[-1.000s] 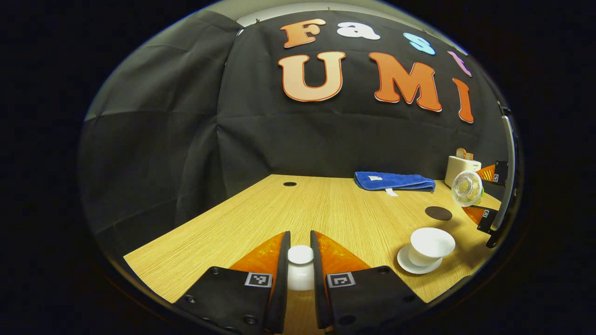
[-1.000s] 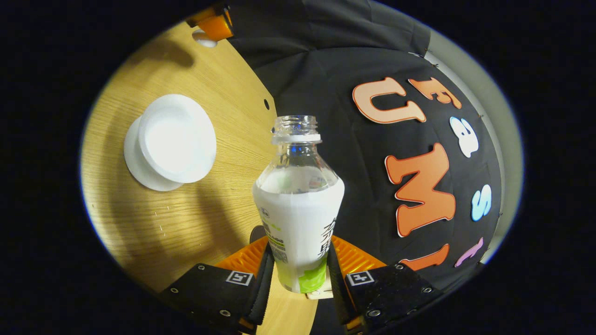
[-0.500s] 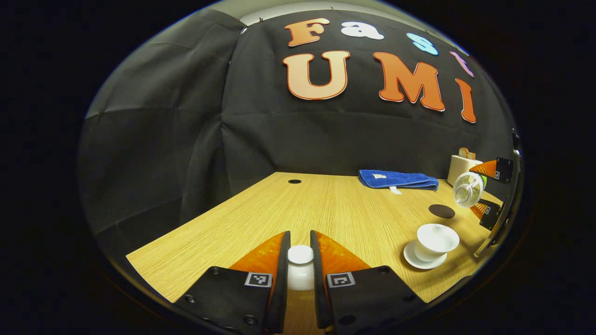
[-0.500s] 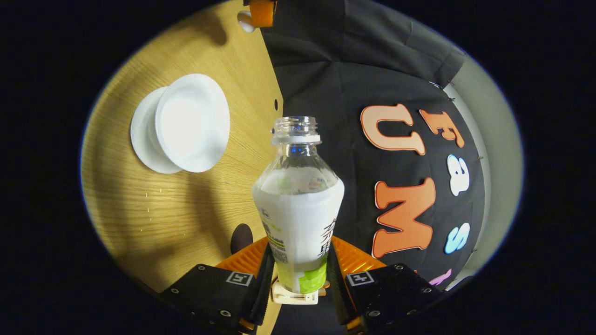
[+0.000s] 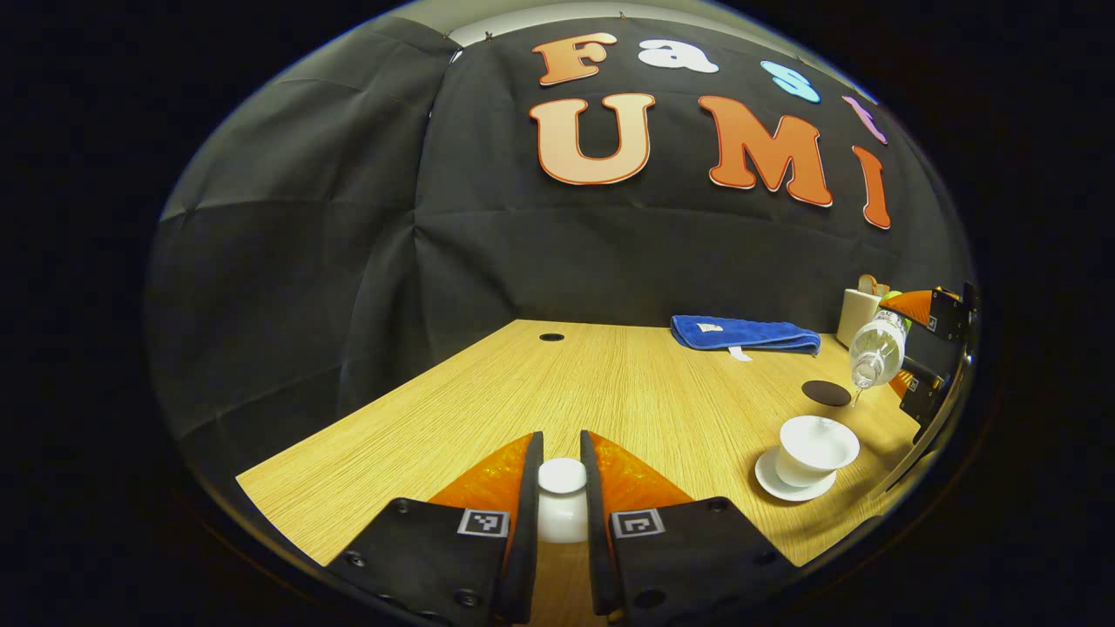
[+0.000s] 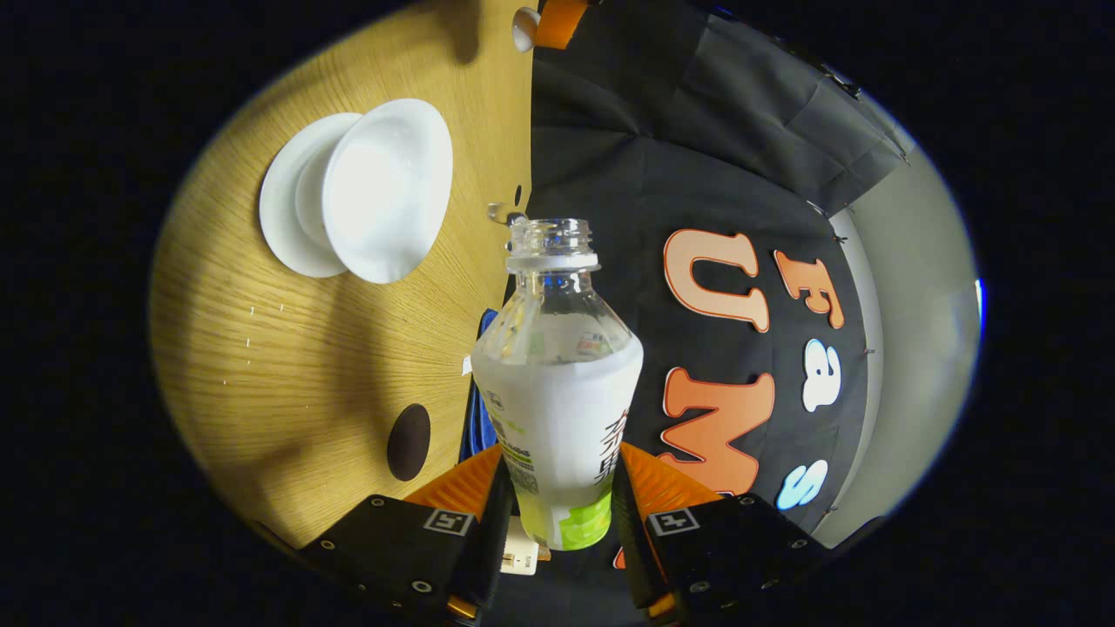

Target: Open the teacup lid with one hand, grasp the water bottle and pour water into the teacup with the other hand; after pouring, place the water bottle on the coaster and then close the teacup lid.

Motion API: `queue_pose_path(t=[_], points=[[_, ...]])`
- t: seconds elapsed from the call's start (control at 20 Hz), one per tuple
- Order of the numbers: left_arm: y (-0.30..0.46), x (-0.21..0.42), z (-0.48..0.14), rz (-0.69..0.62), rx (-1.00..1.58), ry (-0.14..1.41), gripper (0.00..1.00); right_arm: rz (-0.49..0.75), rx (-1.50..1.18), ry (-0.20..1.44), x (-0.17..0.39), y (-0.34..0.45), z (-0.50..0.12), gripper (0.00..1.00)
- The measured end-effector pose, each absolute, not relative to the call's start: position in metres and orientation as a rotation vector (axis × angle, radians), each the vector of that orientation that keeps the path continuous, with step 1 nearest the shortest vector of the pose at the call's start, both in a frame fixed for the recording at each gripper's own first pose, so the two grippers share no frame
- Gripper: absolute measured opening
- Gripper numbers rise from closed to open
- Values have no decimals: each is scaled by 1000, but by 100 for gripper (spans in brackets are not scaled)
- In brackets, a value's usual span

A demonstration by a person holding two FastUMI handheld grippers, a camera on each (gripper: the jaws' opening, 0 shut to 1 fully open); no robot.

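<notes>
My left gripper (image 5: 560, 453) is shut on the white teacup lid (image 5: 562, 503), held low over the wooden table. The open white teacup (image 5: 817, 442) stands on its saucer (image 5: 784, 488) at the right. Above it my right gripper (image 5: 908, 353) tips the uncapped water bottle (image 5: 875, 351) mouth-down, and a thin stream of water falls toward the cup. In the right gripper view the gripper (image 6: 559, 466) is shut on the bottle (image 6: 557, 392); a drop hangs at its mouth, near the teacup (image 6: 388, 187). The dark round coaster (image 6: 408, 441) lies bare, as seen on the table (image 5: 826, 393).
A folded blue towel (image 5: 745, 335) lies at the table's far edge, with a white box (image 5: 858, 313) beside it. A small hole (image 5: 550, 337) sits in the tabletop near the back. The left gripper (image 6: 557, 17) with the lid (image 6: 524, 26) shows far off.
The right gripper has rolled the bottle further over, mouth now pointing down at the cup, and water has started to run out. The left gripper and lid have stayed put.
</notes>
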State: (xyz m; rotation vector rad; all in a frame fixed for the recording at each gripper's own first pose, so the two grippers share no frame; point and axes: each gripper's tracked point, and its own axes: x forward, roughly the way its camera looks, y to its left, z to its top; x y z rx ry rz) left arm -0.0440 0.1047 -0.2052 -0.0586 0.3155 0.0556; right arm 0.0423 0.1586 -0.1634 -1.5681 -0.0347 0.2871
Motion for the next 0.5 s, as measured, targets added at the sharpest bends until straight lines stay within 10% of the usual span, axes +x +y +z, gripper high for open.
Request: queue_pose_path(t=[0.5], points=[[105, -46, -207, 51, -43, 328, 27, 245, -1634, -128, 51, 154, -143, 55]])
